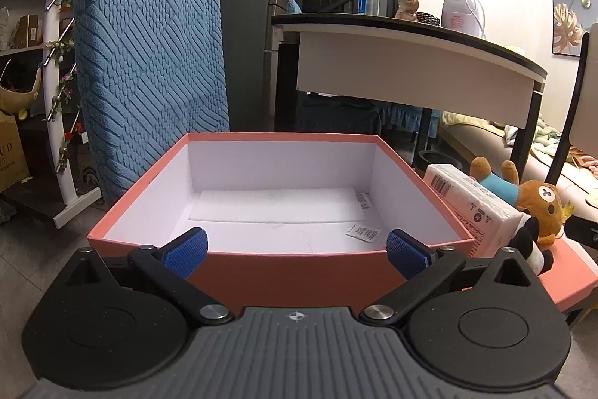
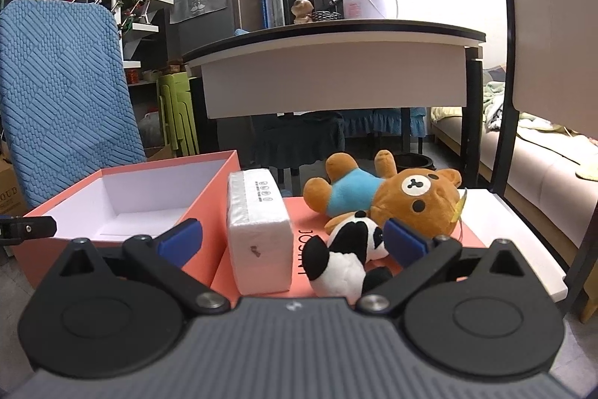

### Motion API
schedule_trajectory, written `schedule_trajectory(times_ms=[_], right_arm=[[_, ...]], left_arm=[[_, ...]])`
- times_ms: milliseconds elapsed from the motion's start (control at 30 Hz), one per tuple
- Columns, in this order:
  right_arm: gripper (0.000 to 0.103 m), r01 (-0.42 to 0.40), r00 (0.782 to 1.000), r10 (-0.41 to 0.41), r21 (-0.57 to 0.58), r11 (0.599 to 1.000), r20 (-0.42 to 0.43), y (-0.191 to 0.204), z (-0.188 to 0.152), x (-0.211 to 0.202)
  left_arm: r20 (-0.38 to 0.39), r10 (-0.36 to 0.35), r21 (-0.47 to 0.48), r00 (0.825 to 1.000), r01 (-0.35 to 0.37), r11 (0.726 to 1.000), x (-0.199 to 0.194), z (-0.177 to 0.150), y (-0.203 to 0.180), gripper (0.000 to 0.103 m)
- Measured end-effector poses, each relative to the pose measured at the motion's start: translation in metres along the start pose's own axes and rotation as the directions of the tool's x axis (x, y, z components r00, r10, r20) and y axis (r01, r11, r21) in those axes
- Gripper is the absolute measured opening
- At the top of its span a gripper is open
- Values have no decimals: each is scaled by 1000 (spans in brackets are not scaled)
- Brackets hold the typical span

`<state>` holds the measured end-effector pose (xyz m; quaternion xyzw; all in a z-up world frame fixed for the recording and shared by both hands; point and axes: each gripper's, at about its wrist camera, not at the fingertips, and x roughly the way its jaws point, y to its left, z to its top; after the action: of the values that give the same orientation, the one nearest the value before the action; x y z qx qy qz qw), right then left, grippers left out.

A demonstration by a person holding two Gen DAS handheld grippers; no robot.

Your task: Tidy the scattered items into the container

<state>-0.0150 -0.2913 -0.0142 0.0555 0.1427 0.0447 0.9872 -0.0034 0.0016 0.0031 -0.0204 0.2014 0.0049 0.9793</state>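
Observation:
An orange box (image 1: pixel 299 268) with a white inside stands open before my left gripper (image 1: pixel 297 251), which is open and holds nothing. Only two small paper slips lie inside the box. The box (image 2: pixel 205 197) also shows at the left of the right wrist view. To its right, on an orange lid (image 2: pixel 474 238), lie a white tissue pack (image 2: pixel 261 234), a brown bear plush (image 2: pixel 392 193) in a blue shirt, and a small panda plush (image 2: pixel 347 257). My right gripper (image 2: pixel 293 243) is open, just short of the pack and the panda. The pack (image 1: pixel 474 208) and bear (image 1: pixel 538 200) show at the left view's right edge.
A blue quilted chair back (image 1: pixel 149 43) rises behind the box. A dark-topped table (image 2: pixel 336 62) with a water bottle (image 2: pixel 273 6) stands beyond the toys. A chair frame (image 2: pixel 542 62) is at the right, a sofa (image 2: pixel 542 167) behind it, shelves (image 1: pixel 22 25) at far left.

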Motion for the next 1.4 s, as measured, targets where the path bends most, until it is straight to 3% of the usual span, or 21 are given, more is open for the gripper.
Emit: schedule_trajectory(times_ms=[367, 1400], right_arm=[[103, 13, 1000, -13, 27, 1000, 7, -7, 0, 0], [103, 28, 999, -29, 56, 998, 17, -13, 0, -3]], left_arm=[[6, 27, -13, 1000, -27, 1000, 5, 1, 3, 103], [23, -4, -4, 1000, 4, 1000, 6, 0, -1, 103]])
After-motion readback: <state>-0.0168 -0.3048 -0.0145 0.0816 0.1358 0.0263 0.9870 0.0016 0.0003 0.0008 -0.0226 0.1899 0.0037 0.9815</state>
